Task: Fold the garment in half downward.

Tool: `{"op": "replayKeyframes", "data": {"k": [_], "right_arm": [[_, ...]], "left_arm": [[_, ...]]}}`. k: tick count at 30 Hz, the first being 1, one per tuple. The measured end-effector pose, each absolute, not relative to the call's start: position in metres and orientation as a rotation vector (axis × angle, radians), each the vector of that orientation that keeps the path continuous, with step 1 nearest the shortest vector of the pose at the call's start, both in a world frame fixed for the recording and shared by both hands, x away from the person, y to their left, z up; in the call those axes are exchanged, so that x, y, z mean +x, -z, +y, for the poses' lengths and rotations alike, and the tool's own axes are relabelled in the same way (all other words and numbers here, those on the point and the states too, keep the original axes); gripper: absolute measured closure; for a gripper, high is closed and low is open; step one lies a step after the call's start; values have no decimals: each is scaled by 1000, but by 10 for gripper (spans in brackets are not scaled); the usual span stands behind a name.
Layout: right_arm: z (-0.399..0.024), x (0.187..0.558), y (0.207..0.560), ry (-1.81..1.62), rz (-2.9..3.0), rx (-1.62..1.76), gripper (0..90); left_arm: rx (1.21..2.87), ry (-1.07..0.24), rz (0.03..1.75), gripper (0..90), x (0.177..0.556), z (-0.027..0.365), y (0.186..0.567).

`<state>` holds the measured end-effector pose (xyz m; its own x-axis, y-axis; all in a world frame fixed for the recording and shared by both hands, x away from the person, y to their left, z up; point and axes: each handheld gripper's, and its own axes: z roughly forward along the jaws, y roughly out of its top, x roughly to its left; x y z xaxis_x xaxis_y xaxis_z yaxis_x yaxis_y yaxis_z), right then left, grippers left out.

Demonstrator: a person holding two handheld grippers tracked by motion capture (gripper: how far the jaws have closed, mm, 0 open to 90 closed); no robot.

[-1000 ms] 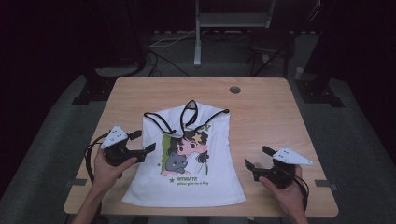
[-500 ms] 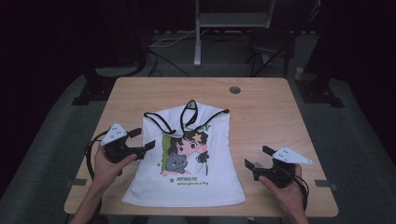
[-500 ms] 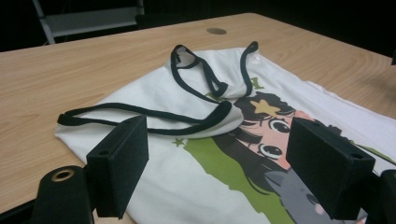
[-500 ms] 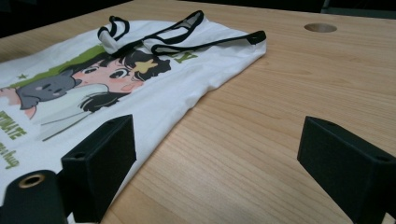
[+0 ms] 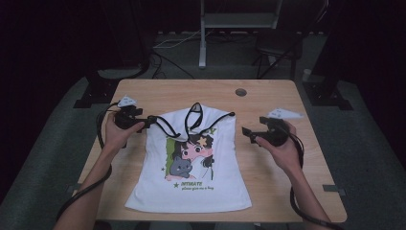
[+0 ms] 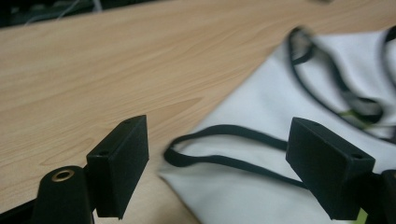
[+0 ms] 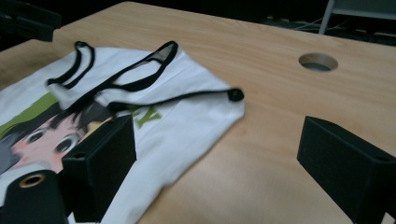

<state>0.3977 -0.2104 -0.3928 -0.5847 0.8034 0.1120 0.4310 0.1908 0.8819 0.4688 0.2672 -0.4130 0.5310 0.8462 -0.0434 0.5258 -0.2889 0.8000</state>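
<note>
- The white top (image 5: 191, 165) lies flat in the middle of the wooden table (image 5: 268, 96), hem toward the person, straps toward the far edge. Bare wood runs all around it, with the widest strips on the left and right sides.
- Its fabric looks thin and soft, edged with narrow black trim, and there's a cartoon print with green lettering on the front. The black strap (image 6: 224, 144) at the left shoulder curls into a loose loop right at the cloth's edge.
- The left gripper (image 5: 149, 122) sits just beside that left shoulder, jaws spread wide; in the left gripper view the strap loop lies between them, nothing pinched.
- The right gripper (image 5: 250, 135) hovers just off the right shoulder corner (image 7: 233, 100), jaws also wide apart, over bare wood, holding nothing.
- A round hole (image 7: 318, 61) sits in the tabletop past the top's right shoulder, well apart from it.
- Compared with a second ago, both grippers have moved up from the shirt's lower sides to its shoulders; the right one travelled farthest. The shirt itself hasn't shifted.
</note>
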Motion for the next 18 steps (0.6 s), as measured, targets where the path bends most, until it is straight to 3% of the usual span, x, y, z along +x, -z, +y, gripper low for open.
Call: {"op": "replayKeyframes", "data": {"k": [8,16,18], "right_arm": [[-190,457,402,-1281,2185,1202,157],[-173,492,419,-1186,2266,1176,319],[-169,495,421,-1168,2284,1142,364]], "left_arm": [[1976,-494,1199,212,494,271,424],[2038,-459,1189,215,497,273,435],[2055,-465,1170,256,497,272,436]]}}
